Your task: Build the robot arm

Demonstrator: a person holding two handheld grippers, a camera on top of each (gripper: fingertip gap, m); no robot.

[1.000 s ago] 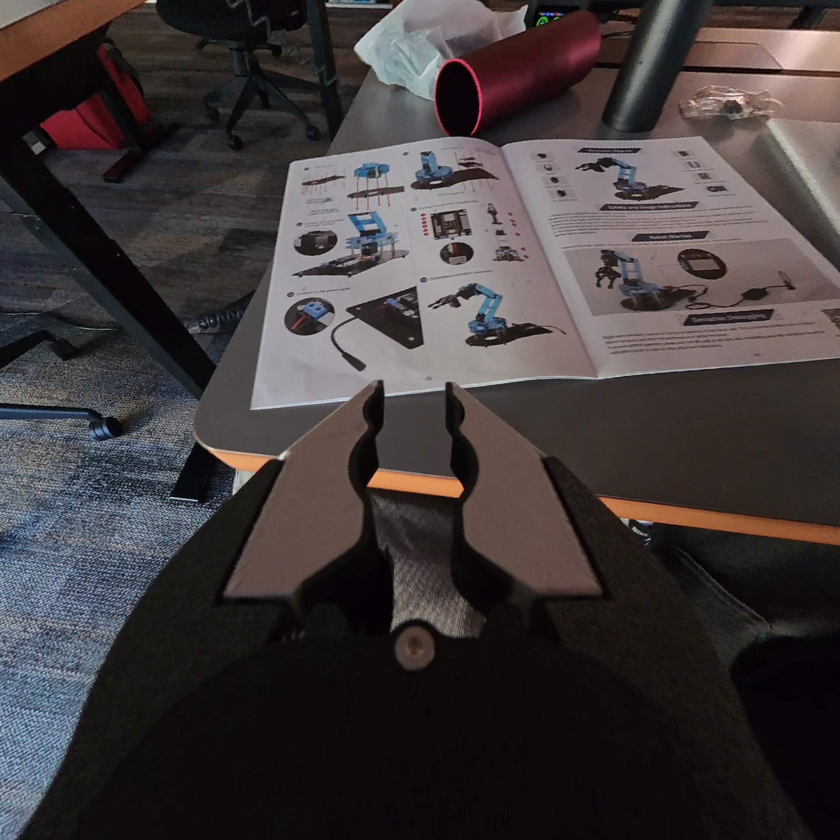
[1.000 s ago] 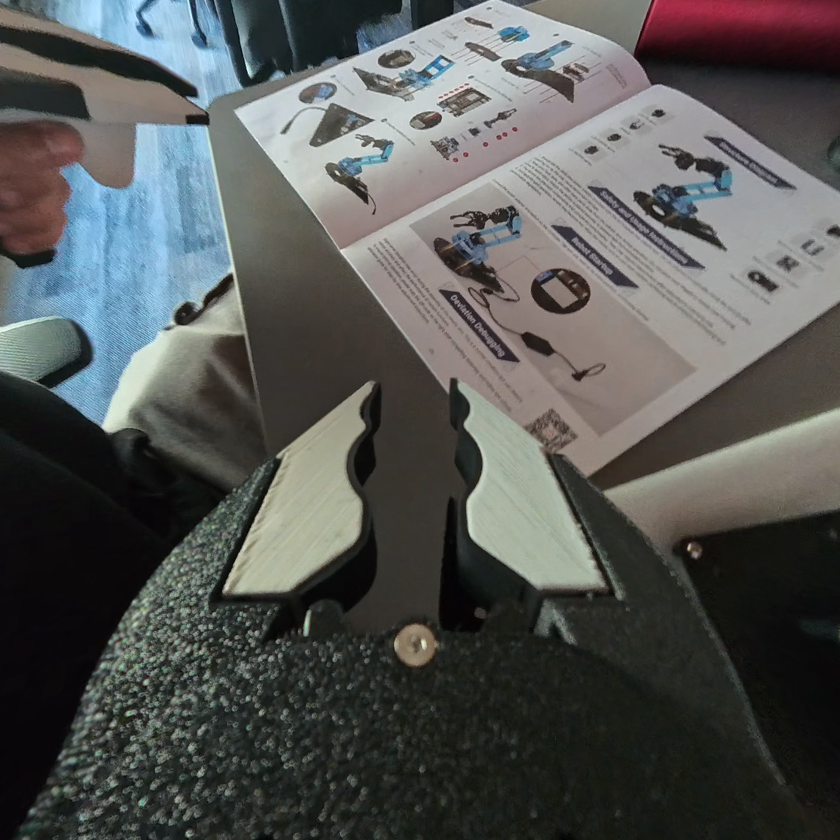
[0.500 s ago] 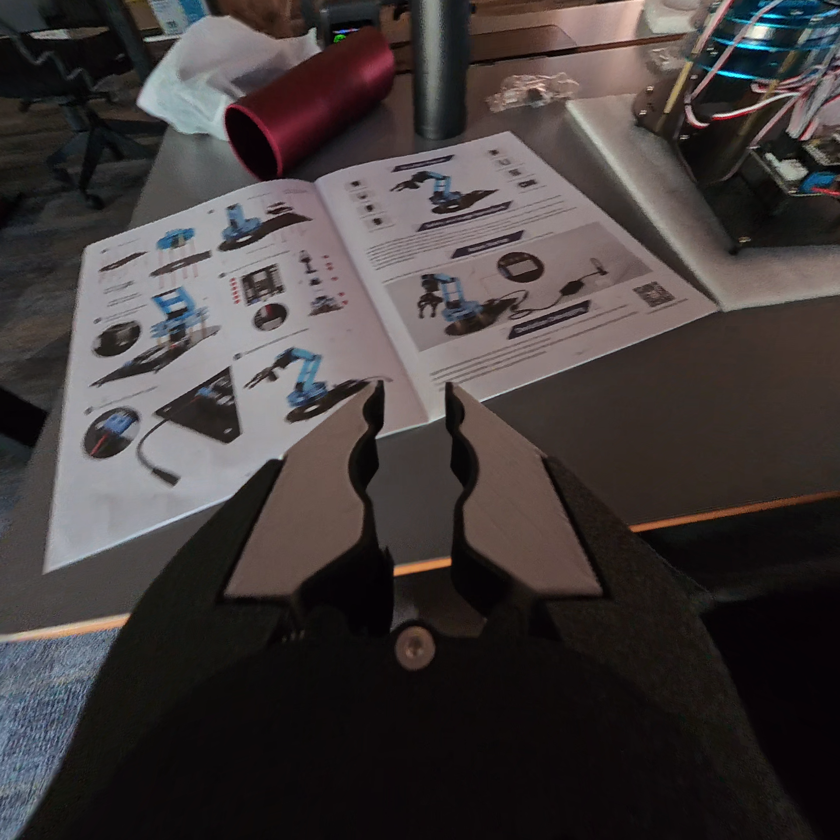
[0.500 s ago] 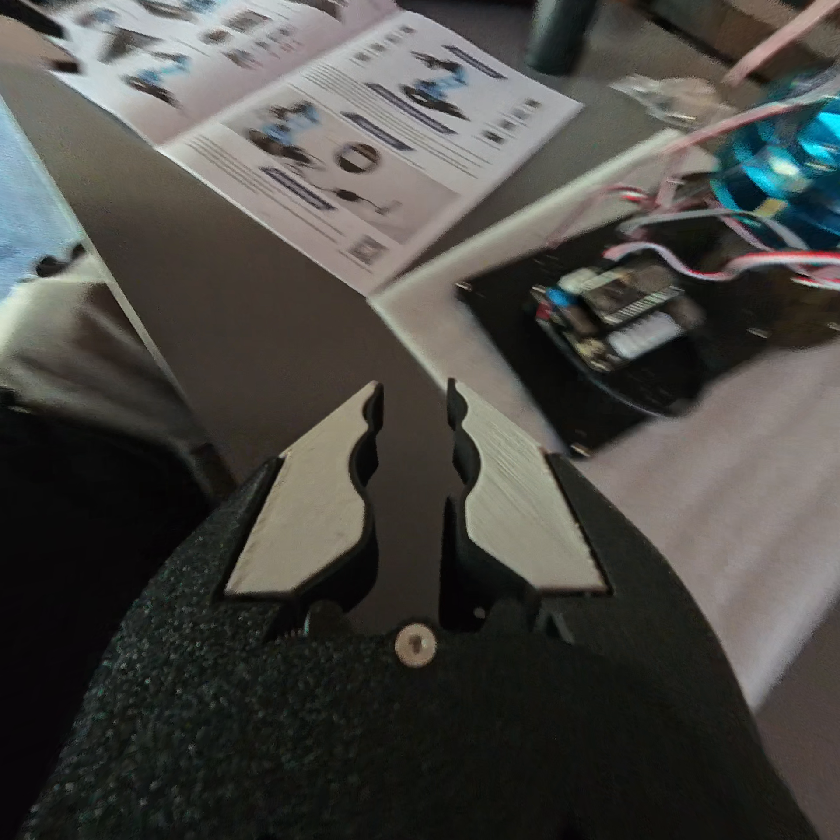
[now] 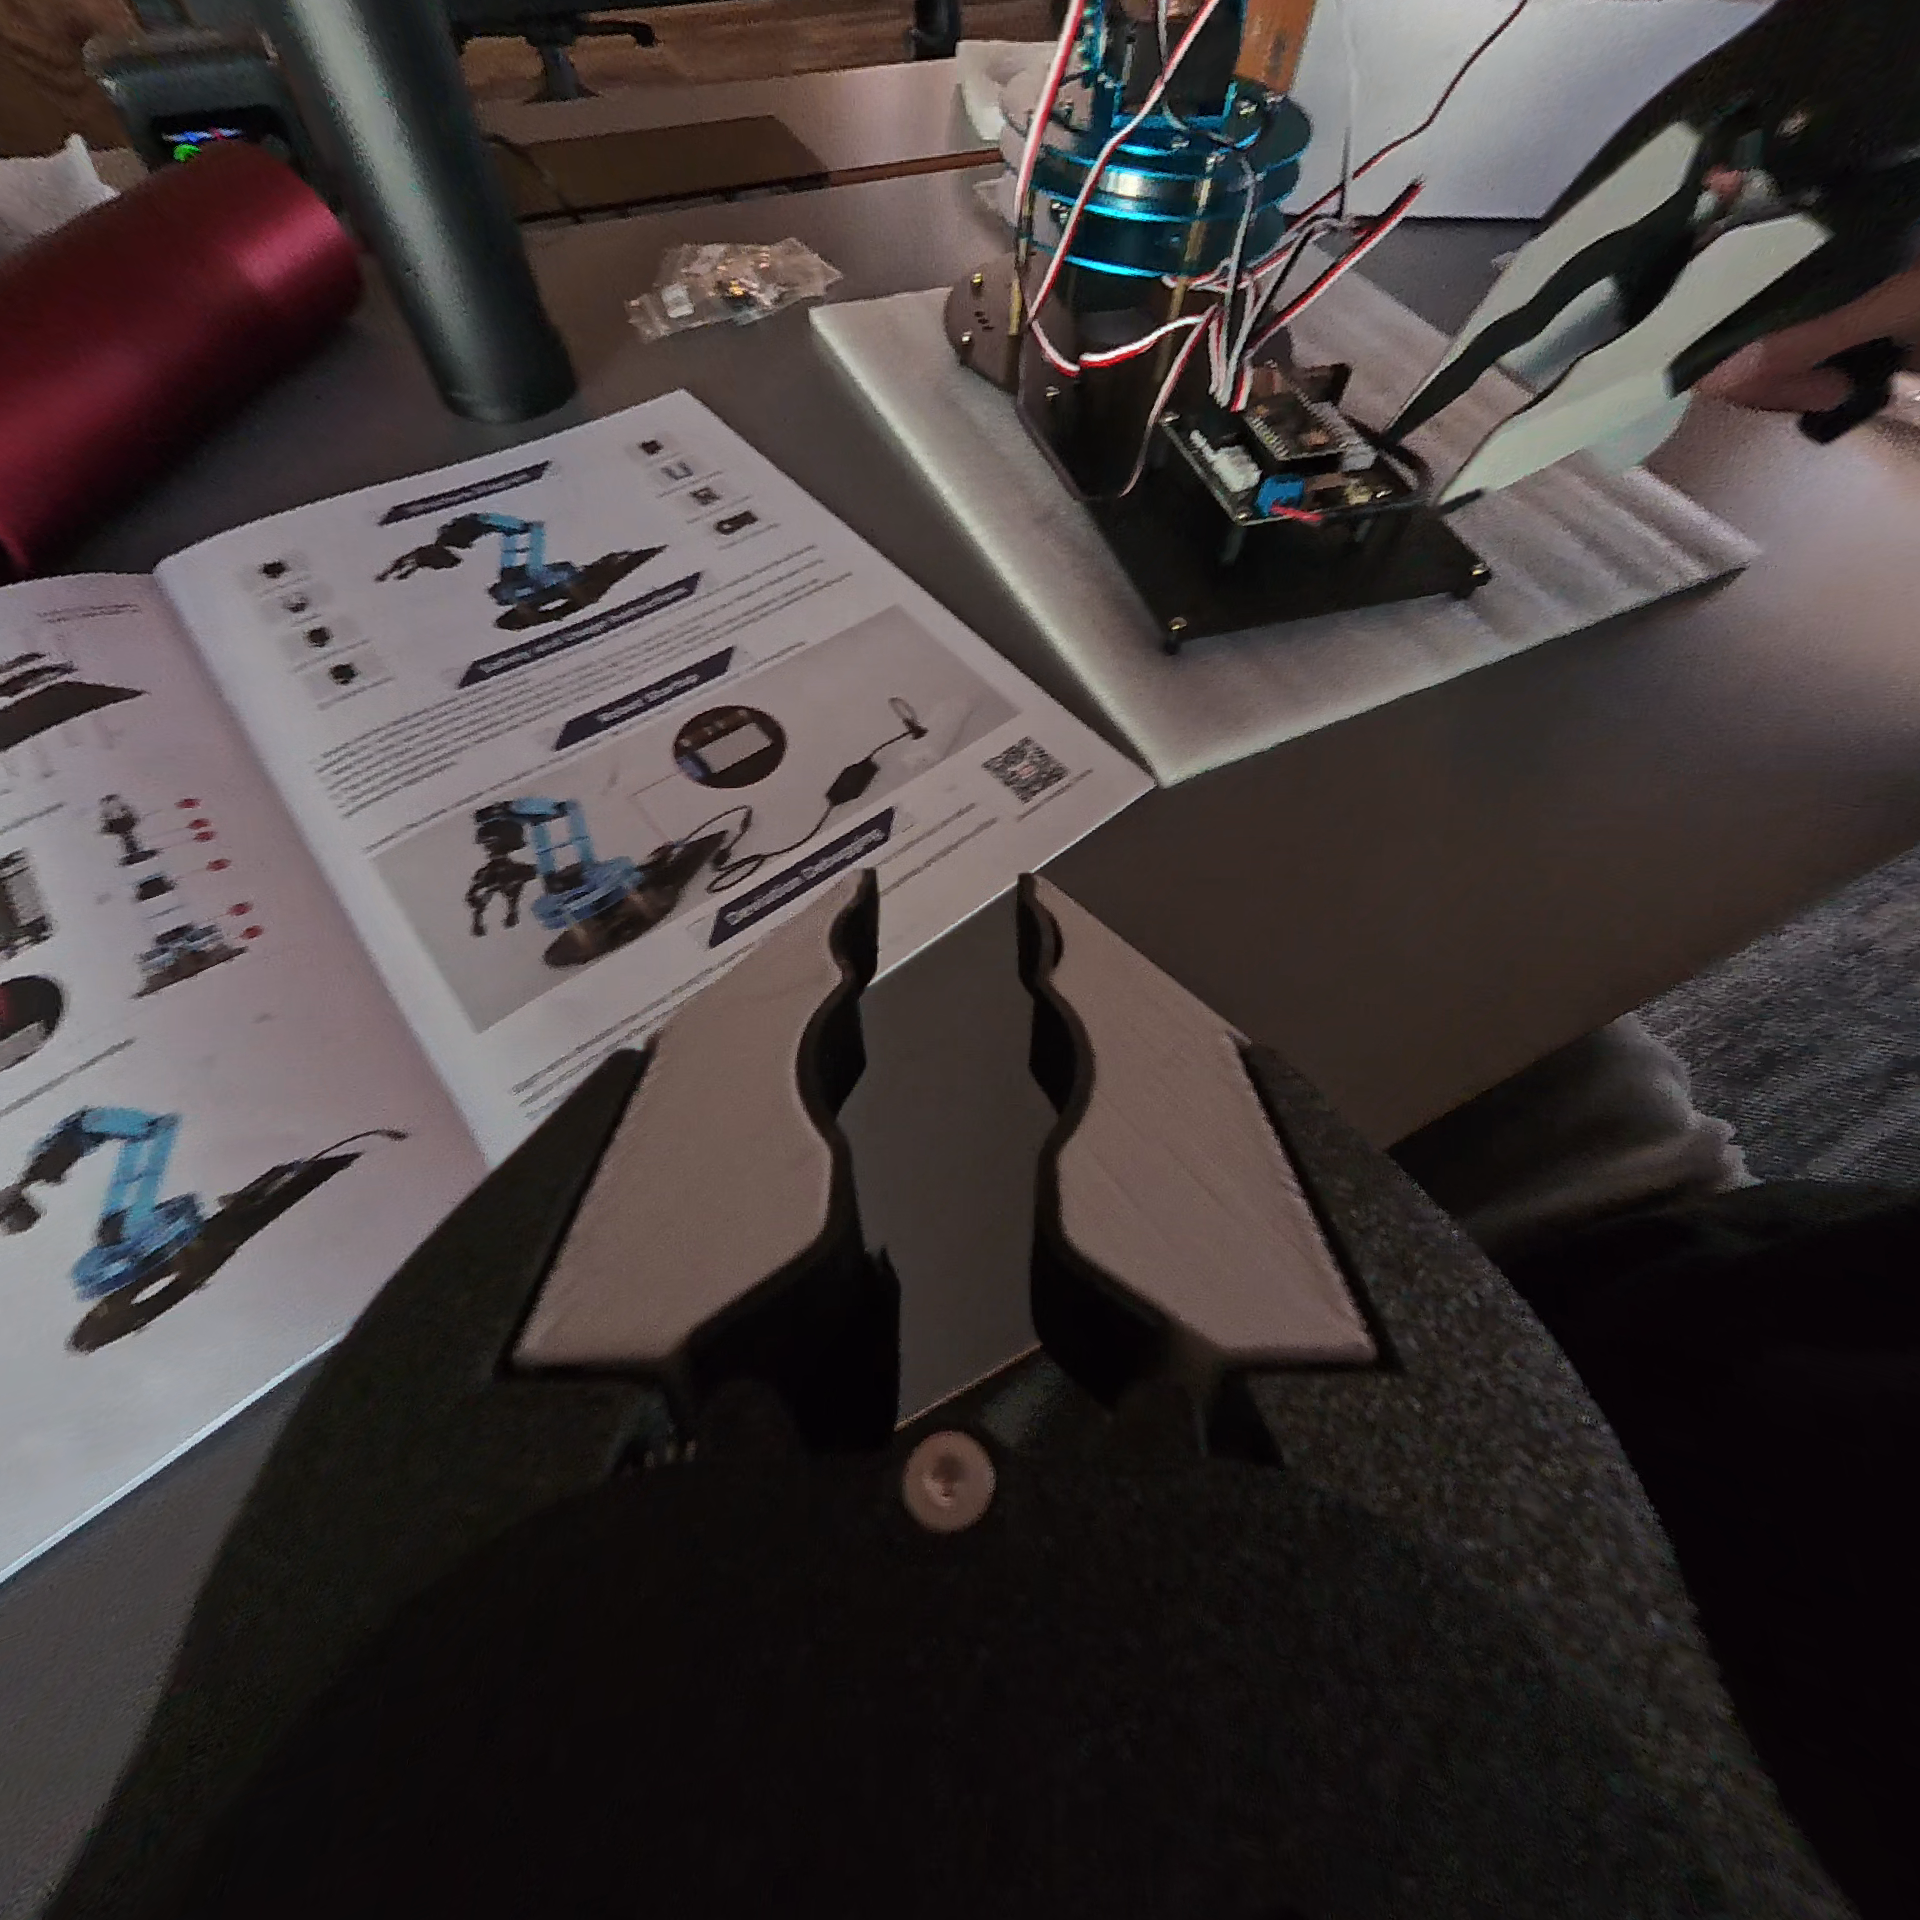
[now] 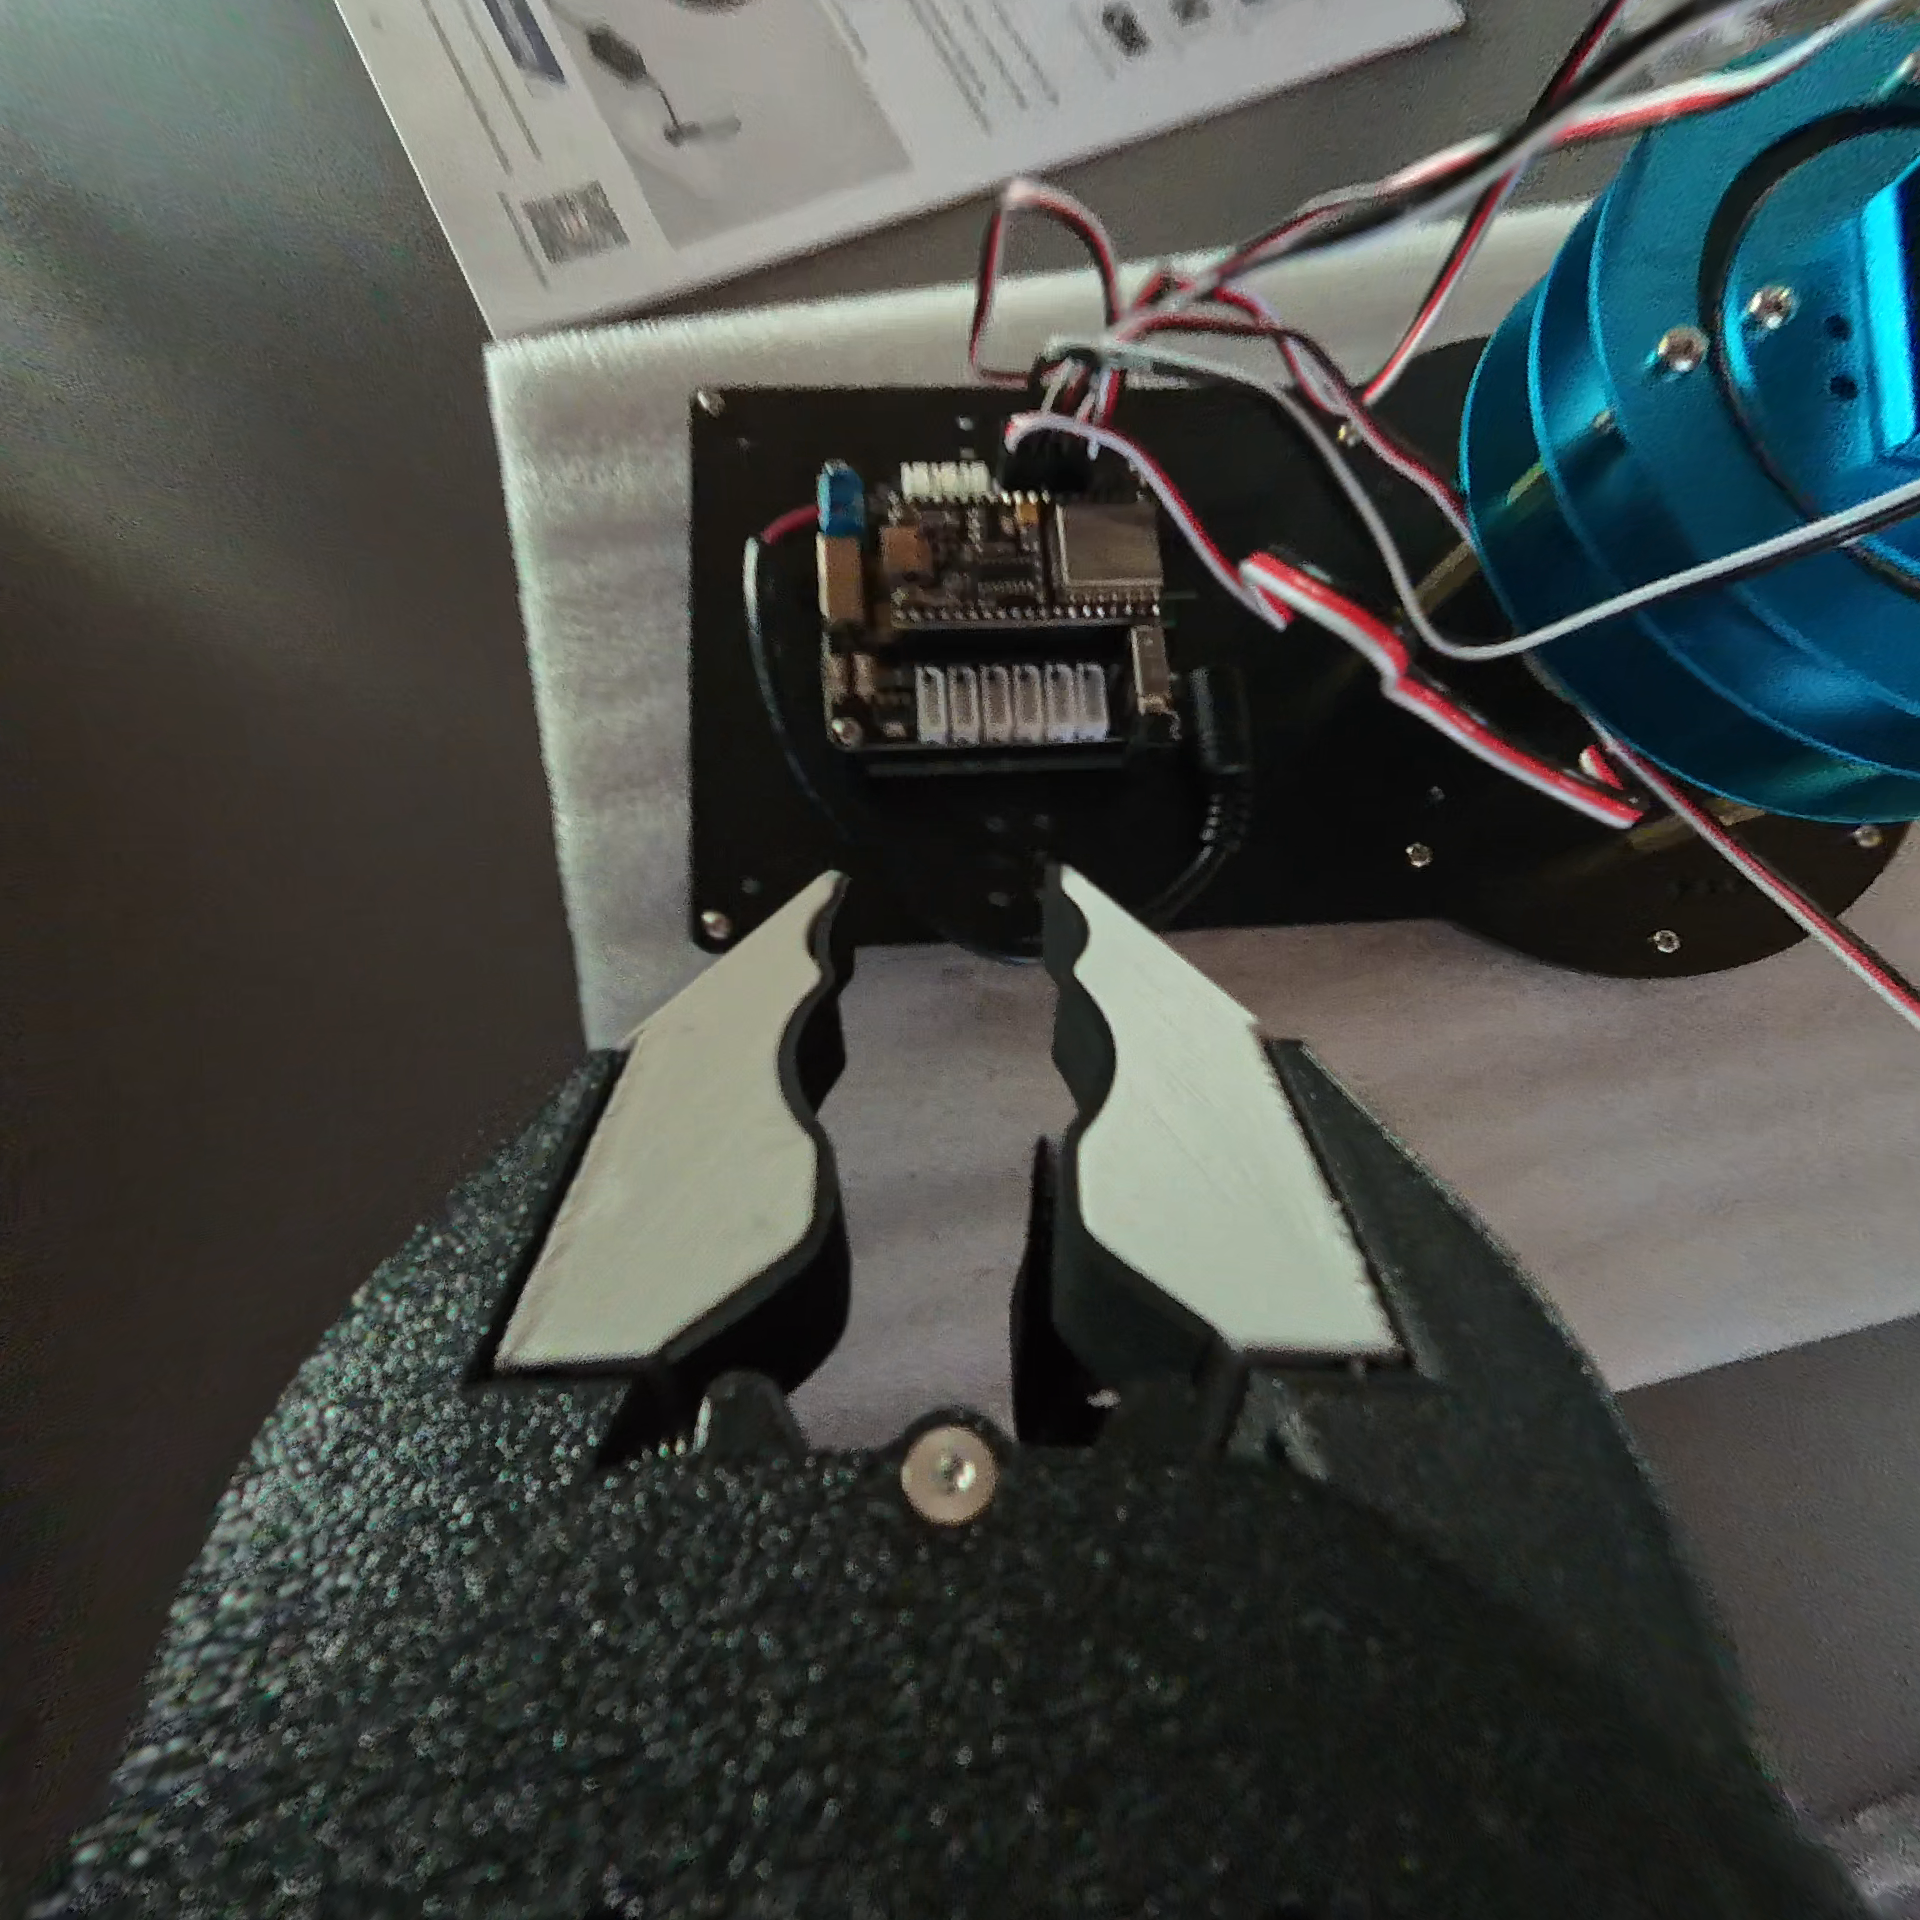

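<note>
Right wrist view: my right gripper (image 6: 943, 888) hangs with jaws spread and empty, tips just over the near edge of the black base plate (image 6: 1299, 873) that lies on a white foam sheet (image 6: 582, 644). A circuit board (image 6: 997, 613) sits on that plate, red-white-black wires (image 6: 1340, 613) running to a blue metal turntable (image 6: 1704, 582) at its right. My left gripper (image 5: 945, 894), jaws likewise parted and holding nothing, hovers above the grey worktop (image 5: 1403, 883) near its front edge, beside an open instruction booklet (image 5: 582, 727). A red cylinder (image 5: 156, 332) lies towards the far left corner.
</note>
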